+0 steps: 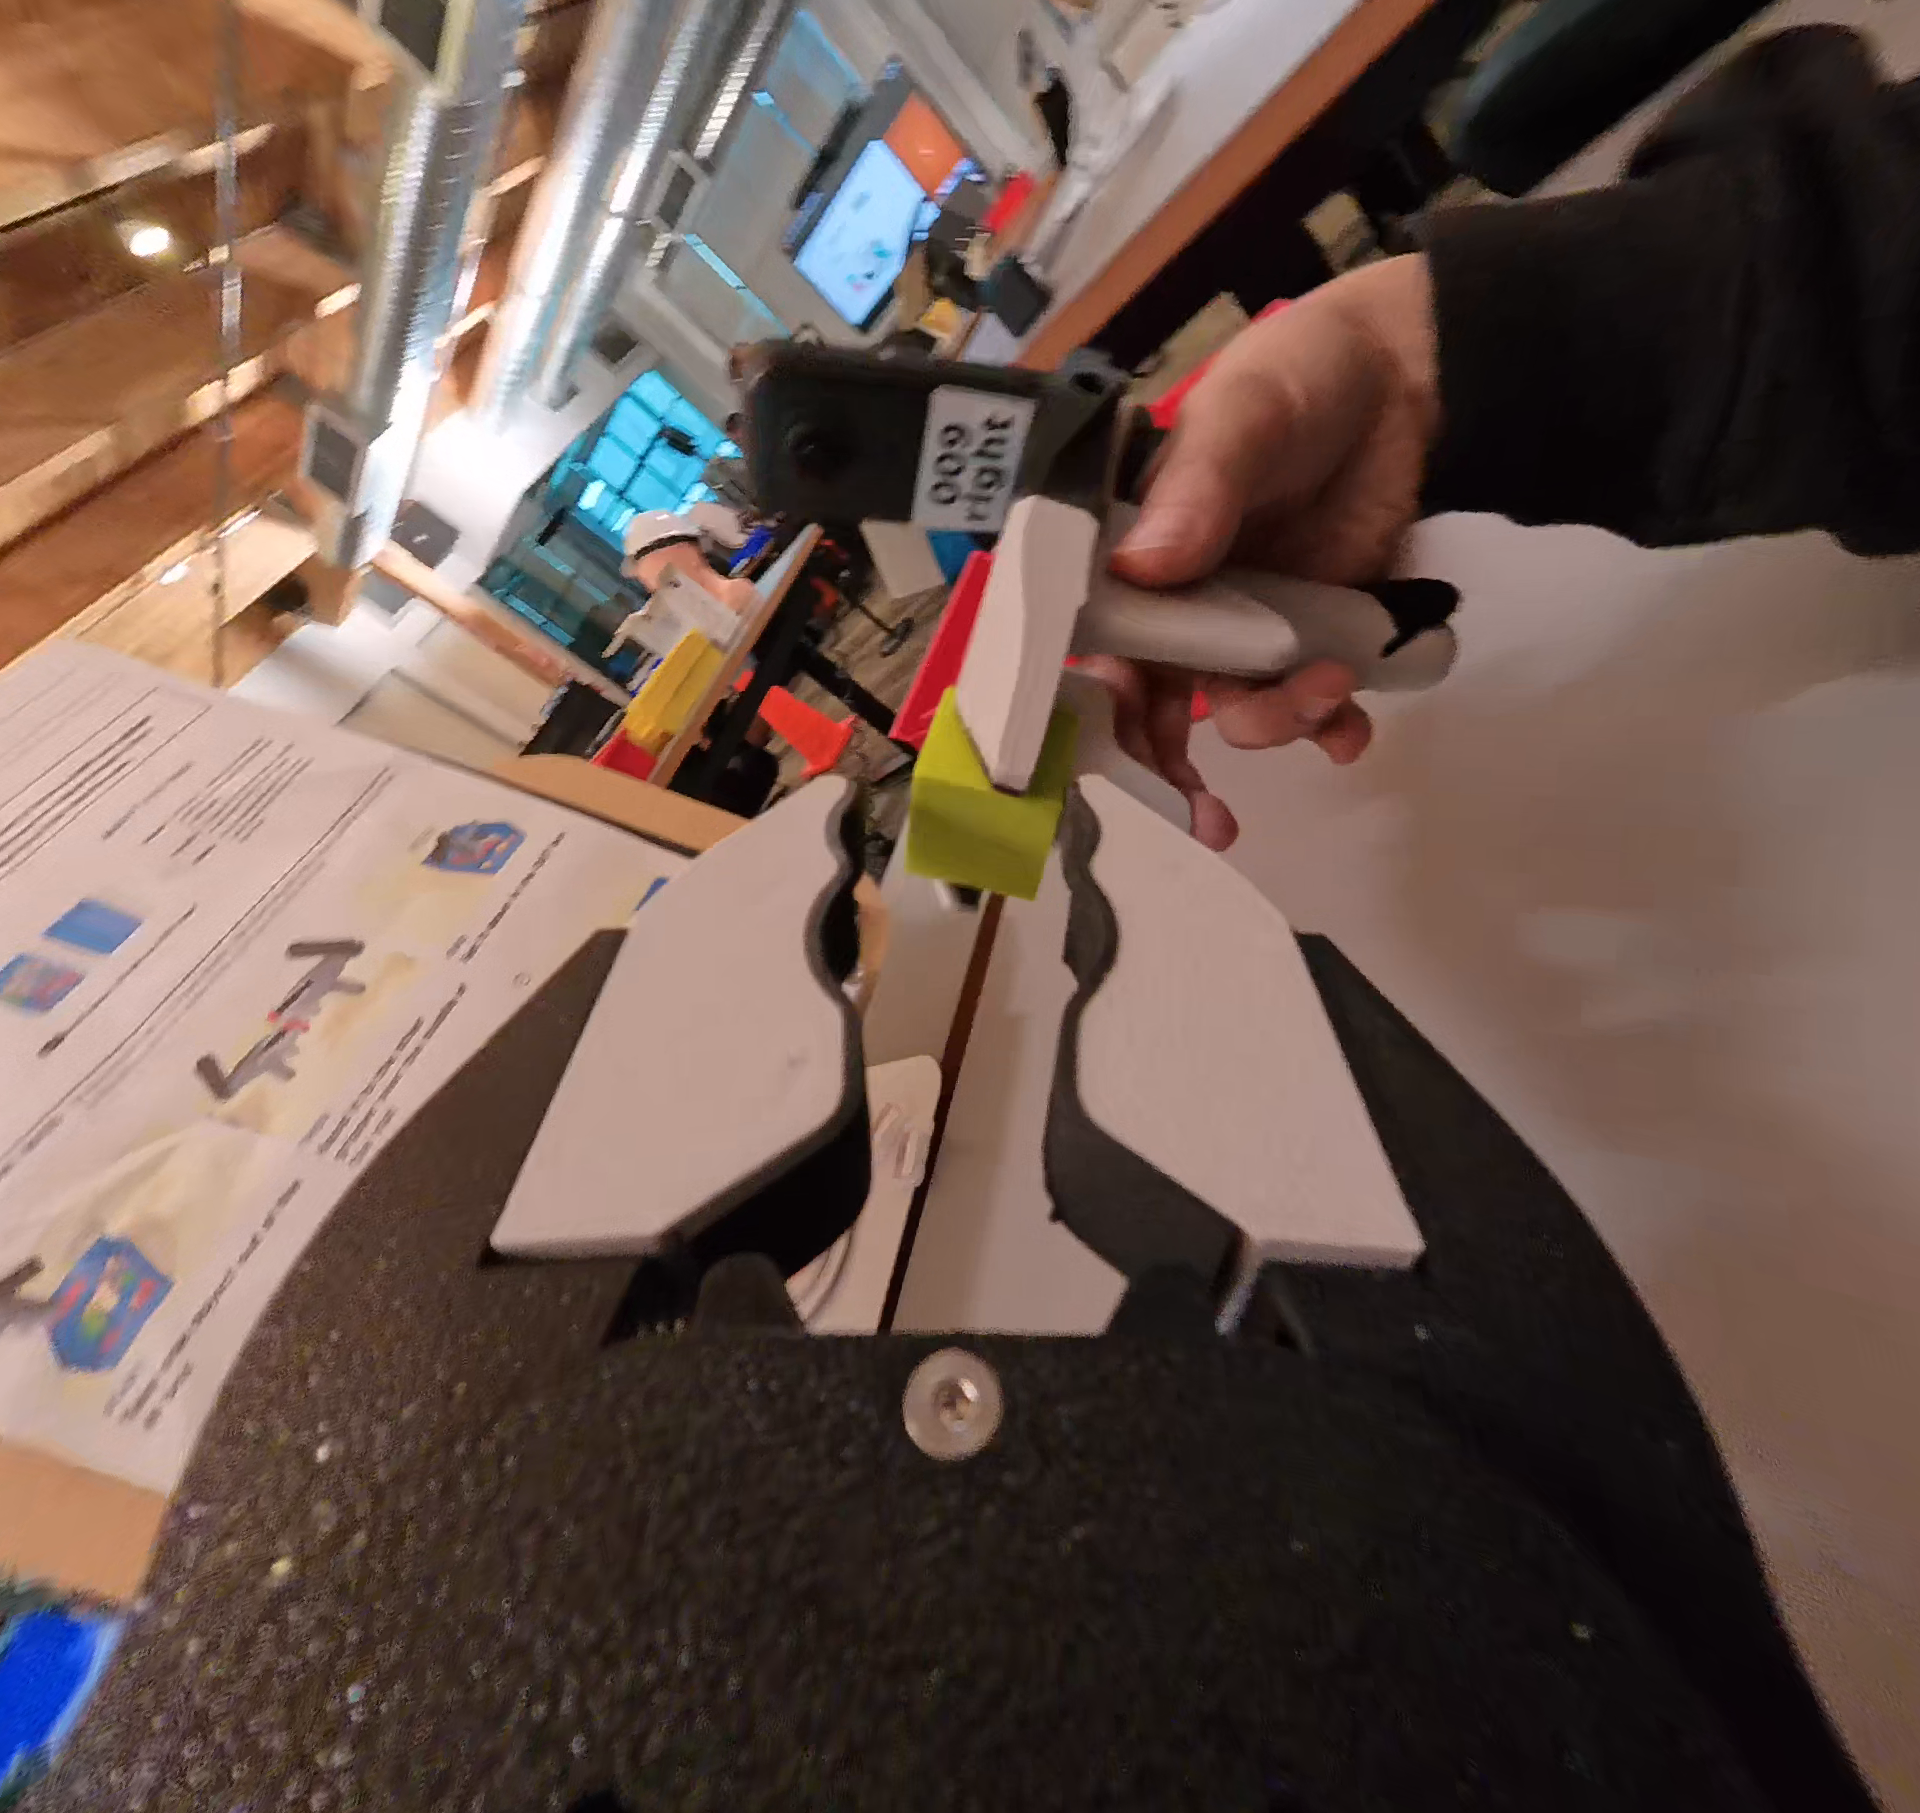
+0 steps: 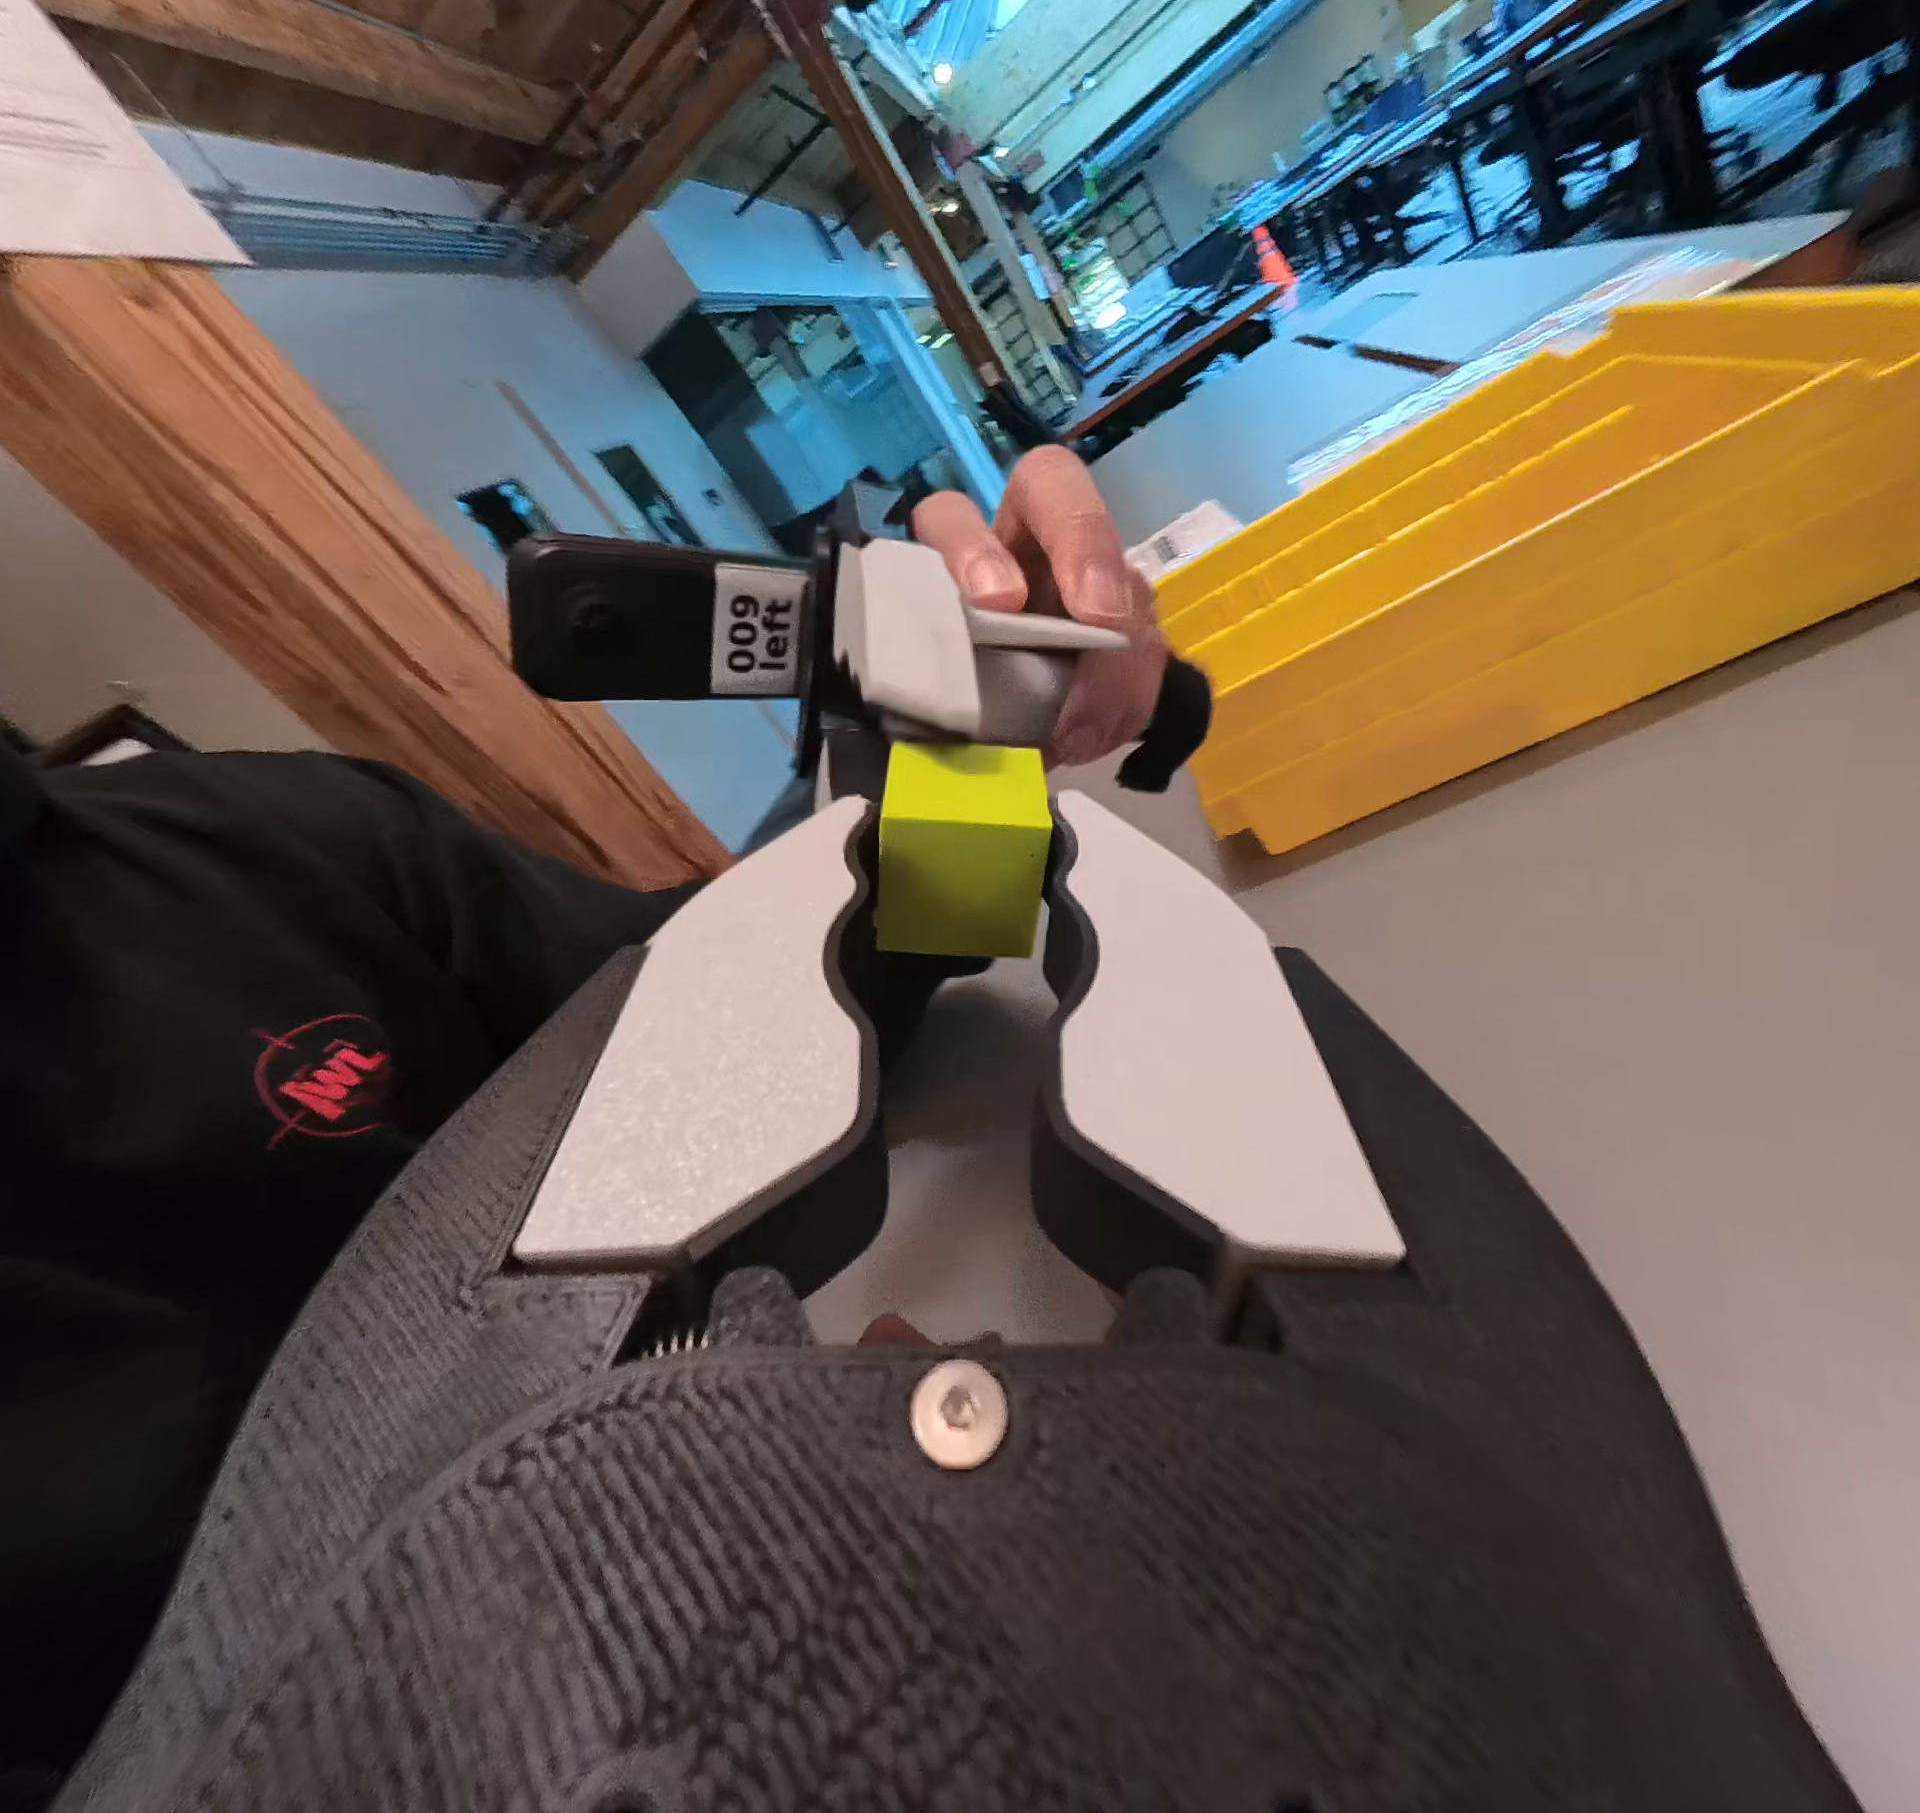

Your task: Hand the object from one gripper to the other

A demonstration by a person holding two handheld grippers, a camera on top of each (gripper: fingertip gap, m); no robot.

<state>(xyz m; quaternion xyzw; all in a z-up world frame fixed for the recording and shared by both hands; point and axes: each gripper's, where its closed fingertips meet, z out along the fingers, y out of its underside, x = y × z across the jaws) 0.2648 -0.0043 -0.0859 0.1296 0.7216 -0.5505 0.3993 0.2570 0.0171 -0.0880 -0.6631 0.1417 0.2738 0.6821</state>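
A lime-green cube (image 2: 961, 859) sits between the fingertips of my right gripper (image 2: 961, 828), and both pads press on its sides, holding it in the air. In the left wrist view the cube (image 1: 982, 828) lies between the fingertips of my left gripper (image 1: 966, 807). That gripper is open: a gap shows between its left finger (image 1: 821, 849) and the cube, while its right finger stands close beside the cube. The right gripper's white finger (image 1: 1023, 651) lies across the cube's near face. The left gripper's body (image 2: 904, 641) shows just above the cube.
A stack of yellow bins (image 2: 1558, 568) stands on the grey table (image 2: 1558, 1088) to the right. A wooden post (image 2: 260, 537) is at the left. A printed sheet (image 1: 208, 932) lies on the left. A hand (image 1: 1288, 475) in a black sleeve holds the right gripper.
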